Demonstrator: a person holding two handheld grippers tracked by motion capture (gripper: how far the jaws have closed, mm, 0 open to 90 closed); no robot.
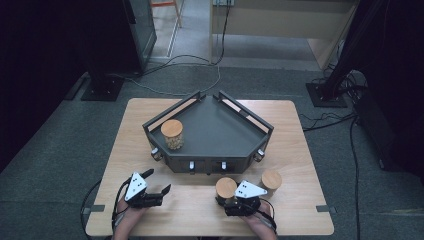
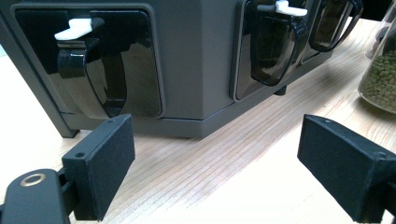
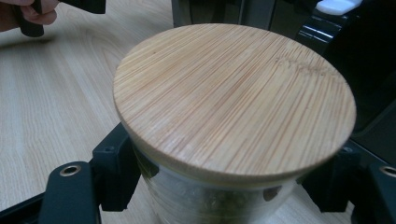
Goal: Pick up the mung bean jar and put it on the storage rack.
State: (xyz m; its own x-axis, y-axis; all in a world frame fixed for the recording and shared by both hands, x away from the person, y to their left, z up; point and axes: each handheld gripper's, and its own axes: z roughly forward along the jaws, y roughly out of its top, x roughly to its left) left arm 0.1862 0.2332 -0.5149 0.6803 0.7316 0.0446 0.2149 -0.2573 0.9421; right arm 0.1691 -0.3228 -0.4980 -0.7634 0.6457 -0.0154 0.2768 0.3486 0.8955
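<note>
At lower centre of the high view, a lidded jar (image 1: 226, 188) is clamped between the jaws of the right claw (image 1: 235, 200), low on the glass, probably for lifting onto the tray (image 1: 220, 127). The left claw (image 1: 159, 182) is held apart and empty at lower left over the bench (image 1: 300, 150), likely kept clear.

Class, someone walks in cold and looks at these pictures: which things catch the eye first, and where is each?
The dark angular dispenser stand sits mid-table with one bamboo-lidded glass jar on its left side. Near the front edge, the right gripper has its jaws around a second bamboo-lidded jar, with a third jar just to its right. The left gripper hangs open at front left.
</note>
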